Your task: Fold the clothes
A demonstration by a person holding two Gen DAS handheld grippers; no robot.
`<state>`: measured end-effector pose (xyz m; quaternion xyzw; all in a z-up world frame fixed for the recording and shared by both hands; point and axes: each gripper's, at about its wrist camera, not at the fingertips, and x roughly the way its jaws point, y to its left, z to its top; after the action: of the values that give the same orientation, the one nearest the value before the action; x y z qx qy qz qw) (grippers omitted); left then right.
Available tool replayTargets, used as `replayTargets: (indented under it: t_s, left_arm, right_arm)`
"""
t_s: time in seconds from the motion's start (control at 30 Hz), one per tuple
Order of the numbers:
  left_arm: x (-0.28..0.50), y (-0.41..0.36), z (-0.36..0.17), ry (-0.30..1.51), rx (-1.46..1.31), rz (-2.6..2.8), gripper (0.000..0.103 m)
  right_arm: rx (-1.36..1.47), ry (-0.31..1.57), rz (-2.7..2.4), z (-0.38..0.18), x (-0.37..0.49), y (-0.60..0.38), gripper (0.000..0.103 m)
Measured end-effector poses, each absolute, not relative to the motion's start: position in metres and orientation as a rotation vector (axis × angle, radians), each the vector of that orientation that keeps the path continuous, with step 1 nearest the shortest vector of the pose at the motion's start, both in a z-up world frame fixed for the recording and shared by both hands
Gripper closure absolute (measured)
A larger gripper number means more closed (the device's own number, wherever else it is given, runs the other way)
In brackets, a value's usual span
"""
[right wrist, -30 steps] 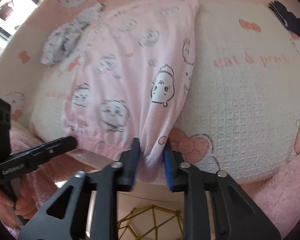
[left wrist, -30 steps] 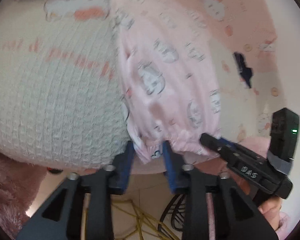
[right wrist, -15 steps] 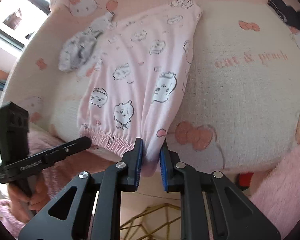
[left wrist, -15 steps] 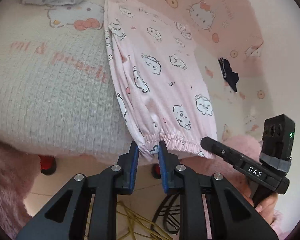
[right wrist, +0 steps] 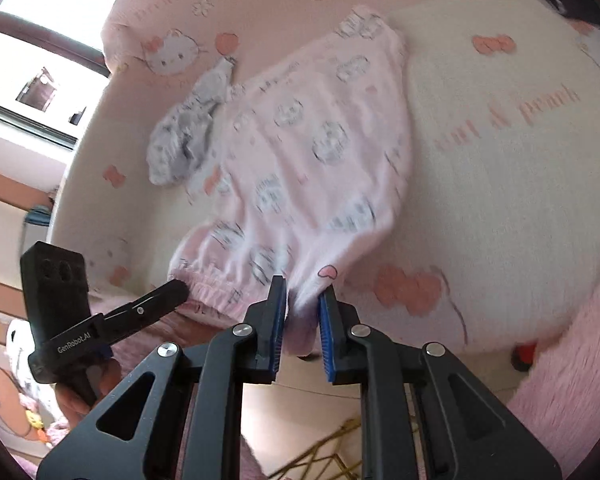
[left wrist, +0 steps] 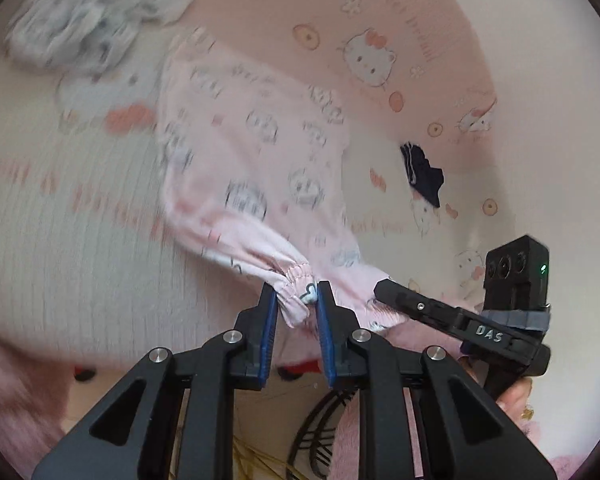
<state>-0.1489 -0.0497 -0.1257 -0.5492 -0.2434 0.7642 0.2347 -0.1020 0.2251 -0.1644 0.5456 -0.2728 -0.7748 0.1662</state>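
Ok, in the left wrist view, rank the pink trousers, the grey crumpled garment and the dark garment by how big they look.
1. Pink trousers, largest by far.
2. Grey crumpled garment.
3. Dark garment, smallest.

The grey and dark garments lie farther from the camera, so their true sizes stay unsure.

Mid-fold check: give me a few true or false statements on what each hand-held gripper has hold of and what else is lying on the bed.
1. The left hand-held gripper pinches the elastic waistband of the pink pajama pants. True.
2. The right hand-held gripper is empty. False: it clamps the waistband's other corner.
3. A crumpled grey-white garment lies beyond the pants. True.
4. The pants are already folded in half. False: they lie stretched out on the bed cover.
5. A dark garment lies on the bed. True.
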Motion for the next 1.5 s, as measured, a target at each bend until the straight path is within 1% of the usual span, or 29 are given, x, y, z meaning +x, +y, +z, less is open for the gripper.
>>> replayTargets:
  t_s: [0.17,0.2,0.27,0.33,0.43,0.5,0.6,0.67,0.73,0.77,0.83,0.9,0.93,0.97,1.0,1.03,1.07,1.13,1.27,1.33,1.37,1.4,1.43,1.47,1.5]
  left_arm:
    - [-0.216,-0.048,-0.13,-0.656,-1.504,2.115,0.083]
    - [-0.233,-0.048,-0.135,-0.659,-1.505,2.124,0.081]
    - [-0.256,-0.052,-0.143,-0.66,-1.512,2.137,0.069]
    - [-0.274,-0.059,-0.148,-0.636,-1.509,2.16,0.064]
    - [-0.276,-0.064,-0.149,-0.435,-1.482,2.205,0.059]
    - [-0.275,-0.066,-0.156,-0.335,-1.522,2.244,0.059]
    - [-0.271,-0.058,-0.158,-0.326,-1.492,2.214,0.059]
    - [-0.269,-0.043,-0.16,-0.237,-1.486,2.2,0.059]
    - [-0.269,-0.031,-0.168,-0.162,-1.516,2.186,0.059]
    - [-0.27,-0.025,-0.172,-0.125,-1.532,2.178,0.059]
    - [-0.269,-0.018,-0.178,-0.113,-1.547,2.147,0.059]
    - [-0.267,-0.012,-0.18,-0.078,-1.54,2.14,0.059]
    - [-0.265,-0.009,-0.179,-0.053,-1.53,2.145,0.061]
    - [-0.263,-0.006,-0.178,-0.028,-1.521,2.15,0.077]
    - [-0.262,-0.007,-0.175,-0.016,-1.511,2.163,0.085]
    - [-0.26,-0.008,-0.173,-0.006,-1.502,2.176,0.089]
    - [-0.259,-0.009,-0.17,0.005,-1.492,2.189,0.091]
    - [-0.26,-0.014,-0.161,-0.014,-1.475,2.222,0.092]
    - [-0.262,-0.017,-0.144,-0.006,-1.409,2.267,0.092]
    - [-0.265,-0.014,-0.139,0.029,-1.379,2.277,0.092]
    - [-0.266,-0.012,-0.139,0.038,-1.379,2.277,0.092]
    - [-0.27,-0.013,-0.144,0.02,-1.405,2.256,0.092]
    - [-0.274,-0.014,-0.15,0.001,-1.433,2.234,0.092]
    - [-0.277,-0.015,-0.157,-0.033,-1.474,2.214,0.091]
    - [-0.28,-0.019,-0.165,-0.063,-1.517,2.204,0.089]
  right_arm:
    - [1.496,-0.744,-2.226,-0.146,-0.169,0.22,0.085]
    - [1.504,-0.727,-2.254,-0.148,-0.183,0.22,0.083]
    - [1.531,-0.685,-2.323,-0.153,-0.211,0.221,0.081]
    - [1.566,-0.67,-2.374,-0.167,-0.228,0.228,0.076]
    - [1.576,-0.665,-2.398,-0.187,-0.226,0.246,0.062]
    - [1.608,-0.642,-2.416,-0.195,-0.22,0.253,0.062]
    - [1.584,-0.576,-2.452,-0.186,-0.219,0.255,0.062]
    - [1.549,-0.497,-2.479,-0.177,-0.218,0.25,0.047]
    - [1.547,-0.424,-2.464,-0.176,-0.217,0.242,0.044]
    - [1.564,-0.403,-2.43,-0.18,-0.217,0.238,0.044]
    - [1.602,-0.358,-2.362,-0.188,-0.216,0.23,0.044]
    - [1.647,-0.254,-2.311,-0.201,-0.216,0.215,0.044]
    - [1.655,-0.203,-2.302,-0.205,-0.216,0.208,0.054]
    - [1.645,-0.15,-2.312,-0.205,-0.215,0.202,0.068]
    - [1.628,-0.097,-2.327,-0.203,-0.214,0.196,0.071]
    - [1.607,-0.078,-2.343,-0.2,-0.213,0.195,0.079]
    - [1.586,-0.069,-2.358,-0.196,-0.212,0.196,0.083]
    - [1.543,-0.052,-2.389,-0.188,-0.21,0.198,0.086]
    - [1.482,0.049,-2.465,-0.171,-0.206,0.201,0.086]
    - [1.449,0.09,-2.507,-0.165,-0.207,0.199,0.086]
    - [1.458,0.083,-2.506,-0.165,-0.21,0.199,0.084]
    - [1.475,0.068,-2.497,-0.167,-0.213,0.2,0.079]
    - [1.492,0.052,-2.489,-0.169,-0.217,0.201,0.067]
    - [1.503,0.021,-2.486,-0.171,-0.22,0.204,0.062]
    - [1.491,-0.023,-2.486,-0.171,-0.222,0.209,0.062]
